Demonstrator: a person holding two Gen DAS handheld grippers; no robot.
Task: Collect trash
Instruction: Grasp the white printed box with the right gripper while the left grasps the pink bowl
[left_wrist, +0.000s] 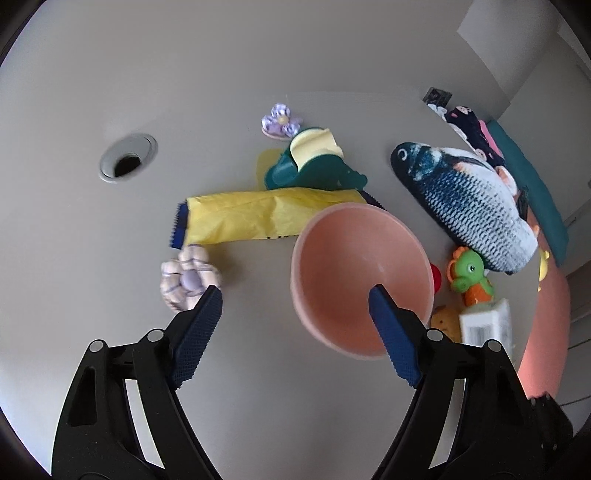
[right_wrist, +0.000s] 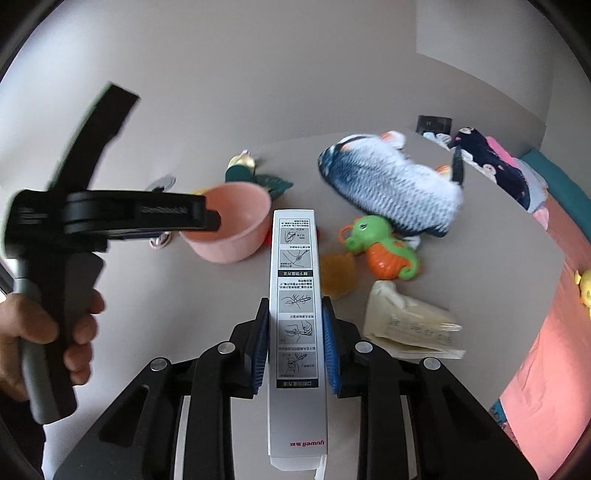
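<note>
My right gripper (right_wrist: 295, 314) is shut on a long white carton (right_wrist: 295, 295) printed with instruction drawings; its end shows in the left wrist view (left_wrist: 485, 325). It points toward a pink bowl (right_wrist: 236, 221). My left gripper (left_wrist: 295, 295) is open over the table; its right finger (left_wrist: 391, 332) reaches over the pink bowl's rim (left_wrist: 314, 229). The left gripper also shows in the right wrist view (right_wrist: 207, 218), held by a hand at the bowl. A yellow wrapper (left_wrist: 258, 218) lies behind the bowl.
A plush fish (left_wrist: 465, 206) (right_wrist: 388, 184), a green toy seahorse (right_wrist: 380, 247), a cream packet (right_wrist: 406, 325), an amber piece (right_wrist: 338, 273), a teal tape holder (left_wrist: 314, 162), two fabric flowers (left_wrist: 280, 122) (left_wrist: 188, 280) and a cable hole (left_wrist: 127, 162) share the grey table. A pink mat (right_wrist: 546, 350) lies right.
</note>
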